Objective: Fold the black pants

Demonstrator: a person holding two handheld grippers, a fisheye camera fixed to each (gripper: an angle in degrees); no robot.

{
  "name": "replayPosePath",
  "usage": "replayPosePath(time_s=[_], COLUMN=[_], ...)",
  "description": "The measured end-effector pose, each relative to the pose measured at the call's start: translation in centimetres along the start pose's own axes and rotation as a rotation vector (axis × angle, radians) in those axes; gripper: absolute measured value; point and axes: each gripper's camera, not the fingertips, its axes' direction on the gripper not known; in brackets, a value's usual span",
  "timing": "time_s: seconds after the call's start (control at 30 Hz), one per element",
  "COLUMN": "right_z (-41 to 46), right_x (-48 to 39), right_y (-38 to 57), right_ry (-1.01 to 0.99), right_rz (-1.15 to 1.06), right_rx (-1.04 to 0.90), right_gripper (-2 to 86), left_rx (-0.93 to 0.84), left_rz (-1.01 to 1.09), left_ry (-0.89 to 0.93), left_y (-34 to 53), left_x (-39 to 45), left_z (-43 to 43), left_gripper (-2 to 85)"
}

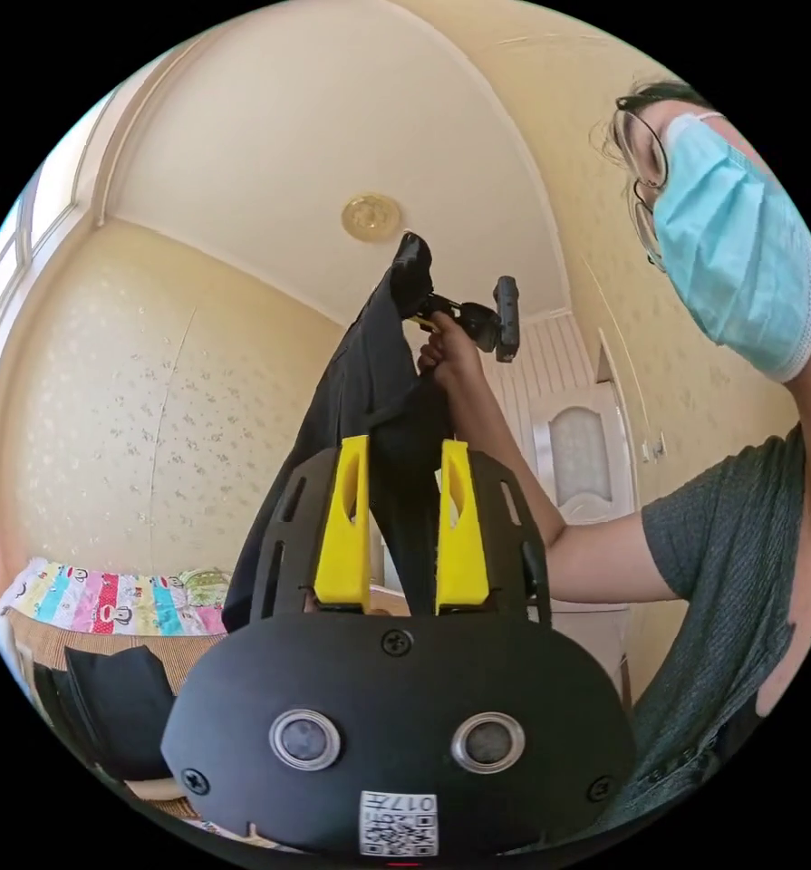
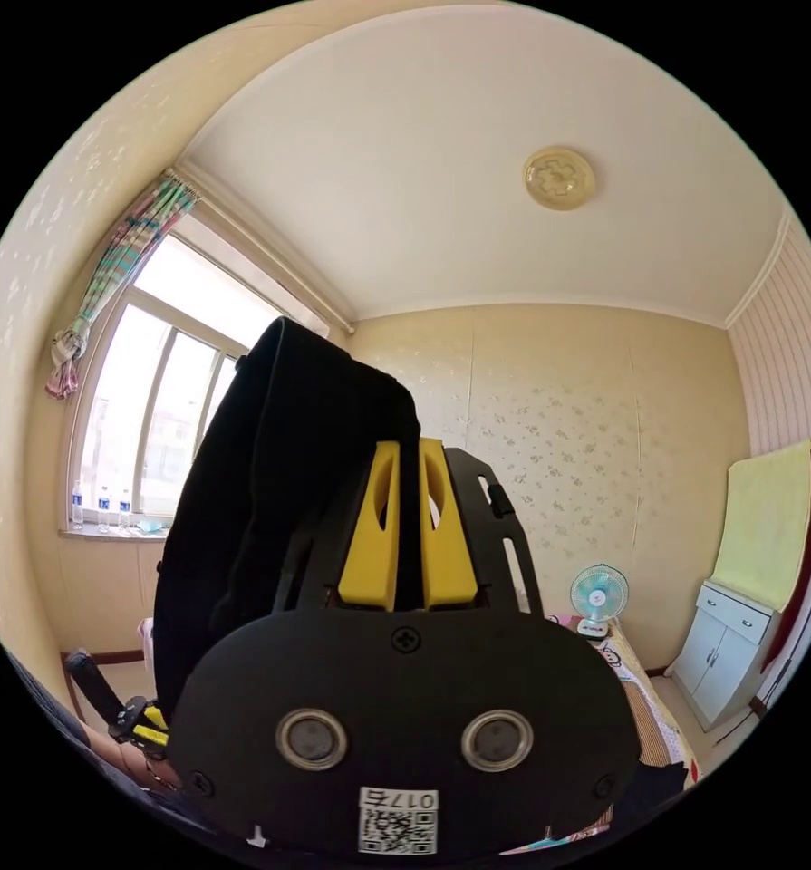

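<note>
Left gripper point(image 1: 403, 471), nearest the lens in the left gripper view, stood with its yellow jaws apart; a band of the pants point(image 1: 369, 399) ran up between them, and whether the jaws pressed on the cloth could not be told. From there the pants rose to the right gripper point(image 1: 420, 313), which the person's hand point(image 1: 450, 353) held high below the ceiling lamp point(image 1: 371, 217) and which gripped the cloth's top end. A person in a mask point(image 1: 731, 254) and a grey shirt point(image 1: 722, 598) stood at the right edge. Bedding point(image 1: 115, 603) with a coloured pattern lay low at the left, a door point(image 1: 579, 453) behind the arm.

In the right gripper view, the yellow jaws were clamped together on a thin fold of the pants point(image 2: 278, 471), and the rest draped over the gripper's left side. A window point(image 2: 151, 426) with a curtain point(image 2: 115, 272) was at the left, a fan point(image 2: 598, 594) and a white cabinet point(image 2: 727, 652) at the right.
</note>
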Motion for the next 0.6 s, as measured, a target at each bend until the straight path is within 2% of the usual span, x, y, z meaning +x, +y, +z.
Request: replayPosePath(time_s=[0.07,0.2,0.3,0.37,0.47,0.6], right_z=[-0.3,-0.8,-0.8,-0.6,0.0,1.6], right_x=[0.7,5.7,11.3,15.2,20.6,24.5], right_y=[-1.1,-3.8,-5.3,-5.7,-4.5,0.4], right_ry=[0.007,-0.025,-0.185,-0.318,-0.526,-0.532], right_rz=[0.001,0.037,0.086,0.15,0.231,0.29], right_rx=[-0.002,-0.05,-0.081,-0.097,-0.081,-0.081], right_gripper=[2.9,2.9,2.9,2.9,3.0,3.0], left_rx=[0.06,0.237,0.231,0.228,0.247,0.223], left_rz=[-0.034,-0.095,-0.135,-0.199,-0.193,-0.209], left_ry=[-0.021,-0.08,-0.049,0.049,0.081,0.069], left_y=[-1.4,-7.2,-15.5,-20.8,-24.0,-22.2], left_x=[0.2,-2.8,-6.8,-9.8,-10.5,-9.5], left_z=[-0.8,-3.8,-2.1,0.4,3.2,6.9], left_gripper=[6.6,4.6,4.3,4.1,4.0,3.8])
